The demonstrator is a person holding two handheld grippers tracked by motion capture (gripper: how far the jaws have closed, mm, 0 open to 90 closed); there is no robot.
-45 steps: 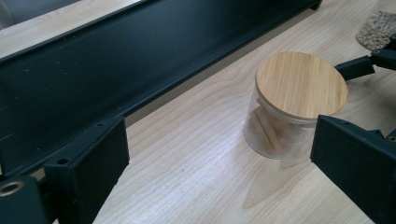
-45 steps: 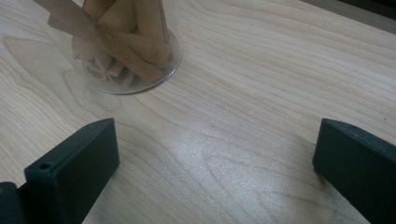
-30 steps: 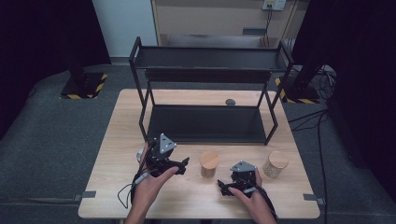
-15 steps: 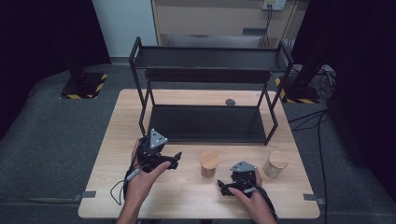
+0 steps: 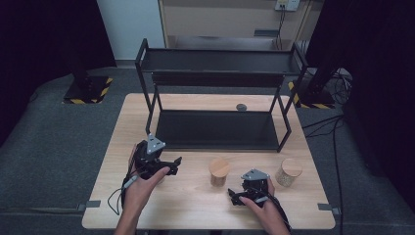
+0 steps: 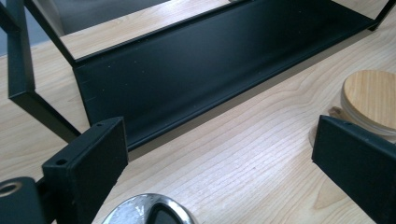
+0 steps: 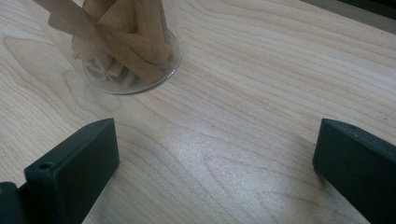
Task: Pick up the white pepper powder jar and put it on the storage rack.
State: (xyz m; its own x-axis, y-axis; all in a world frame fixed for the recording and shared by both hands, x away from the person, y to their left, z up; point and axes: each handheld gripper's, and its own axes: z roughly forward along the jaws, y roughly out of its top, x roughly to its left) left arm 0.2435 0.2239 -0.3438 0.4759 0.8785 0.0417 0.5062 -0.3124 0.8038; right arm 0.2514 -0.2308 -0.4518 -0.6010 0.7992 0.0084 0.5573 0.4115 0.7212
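My left gripper point(image 5: 171, 165) is held over the table's front left, jaws open and pointing right toward a glass jar with a wooden lid point(image 5: 219, 171). In the left gripper view my left gripper point(image 6: 219, 163) has bare wood between its jaws, and the jar's lid point(image 6: 371, 95) sits just beyond the right jaw. My right gripper point(image 5: 234, 197) rests low at the front right, open and pointing left. In the right gripper view my right gripper point(image 7: 215, 163) spans bare table, and the jar's base with brown cinnamon-like sticks point(image 7: 126, 46) stands ahead to the left.
A second wooden-lidded jar point(image 5: 288, 171) stands at the right, beside the black two-tier rack's point(image 5: 220, 129) front leg. A small dark round object point(image 5: 241, 106) lies behind the rack. Something shiny and metallic point(image 6: 140, 210) shows at the bottom edge of the left gripper view.
My left gripper has moved left, away from the middle jar. The right gripper and both jars have stayed put.
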